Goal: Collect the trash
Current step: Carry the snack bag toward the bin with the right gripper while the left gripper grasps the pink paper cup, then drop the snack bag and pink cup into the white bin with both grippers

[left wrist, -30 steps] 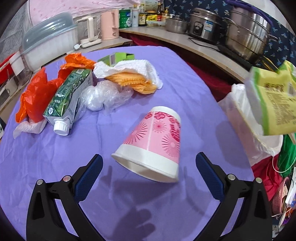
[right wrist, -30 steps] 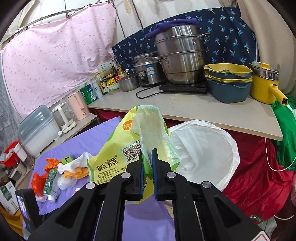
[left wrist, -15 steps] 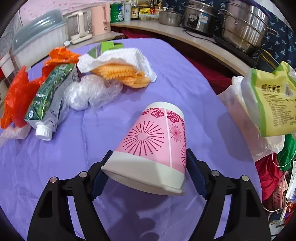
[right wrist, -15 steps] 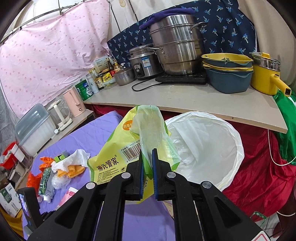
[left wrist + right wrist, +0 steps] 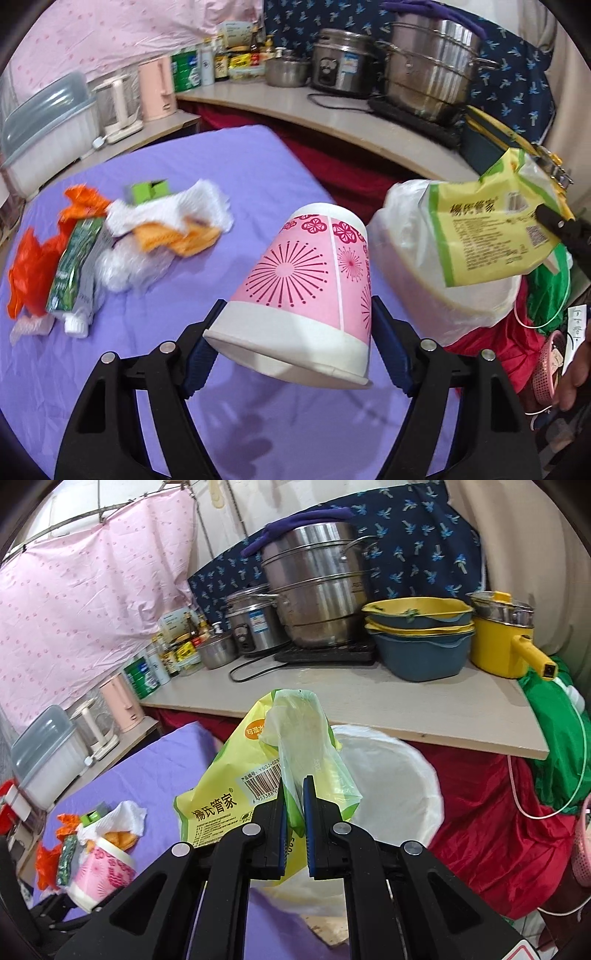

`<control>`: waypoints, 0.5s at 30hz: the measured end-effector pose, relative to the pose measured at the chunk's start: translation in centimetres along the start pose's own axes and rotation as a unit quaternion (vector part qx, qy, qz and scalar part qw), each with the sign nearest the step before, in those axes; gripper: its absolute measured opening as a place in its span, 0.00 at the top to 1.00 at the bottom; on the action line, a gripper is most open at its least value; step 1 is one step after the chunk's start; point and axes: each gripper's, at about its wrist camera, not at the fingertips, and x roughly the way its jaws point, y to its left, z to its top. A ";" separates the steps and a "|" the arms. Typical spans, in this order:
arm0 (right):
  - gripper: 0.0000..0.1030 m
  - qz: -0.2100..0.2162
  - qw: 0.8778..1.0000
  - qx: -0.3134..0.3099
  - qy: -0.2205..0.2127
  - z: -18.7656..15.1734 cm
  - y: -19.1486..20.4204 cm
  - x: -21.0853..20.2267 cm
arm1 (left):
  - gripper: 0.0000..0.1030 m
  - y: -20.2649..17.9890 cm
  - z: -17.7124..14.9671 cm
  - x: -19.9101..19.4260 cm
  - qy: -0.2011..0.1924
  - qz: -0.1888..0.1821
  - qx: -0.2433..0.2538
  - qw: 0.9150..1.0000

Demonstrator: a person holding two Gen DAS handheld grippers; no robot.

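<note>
The left gripper [image 5: 295, 332] has its fingers clamped on a pink-and-white flowered paper cup [image 5: 303, 291] — lifted above the purple-clothed desk [image 5: 240, 166]. The right gripper [image 5: 293, 805] pinches a yellow-green plastic packet [image 5: 236, 794] beside the white-lined bin [image 5: 399, 794].

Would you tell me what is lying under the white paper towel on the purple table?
An orange cloth-like wad sticks out from under the white paper towel. A green box peeks from behind it. The rest beneath is covered.

litter pile [image 5: 122, 236] left, purple cloth [image 5: 258, 162] perhaps free
</note>
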 end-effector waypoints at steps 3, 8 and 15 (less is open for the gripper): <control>0.93 -0.024 1.000 0.006 -0.008 0.8 -1.9 0.3 | 0.30 -2.2 1.4 0.1 -0.010 -0.016 0.012 1.000; 0.93 -0.064 0.998 0.006 -0.015 1.9 -4.5 1.1 | 0.30 -6.6 3.8 1.0 -0.019 -0.054 0.045 0.997; 0.93 -0.088 0.996 0.009 -0.005 2.1 -6.6 2.9 | 0.30 -11.4 5.4 4.4 -0.005 -0.090 0.085 0.992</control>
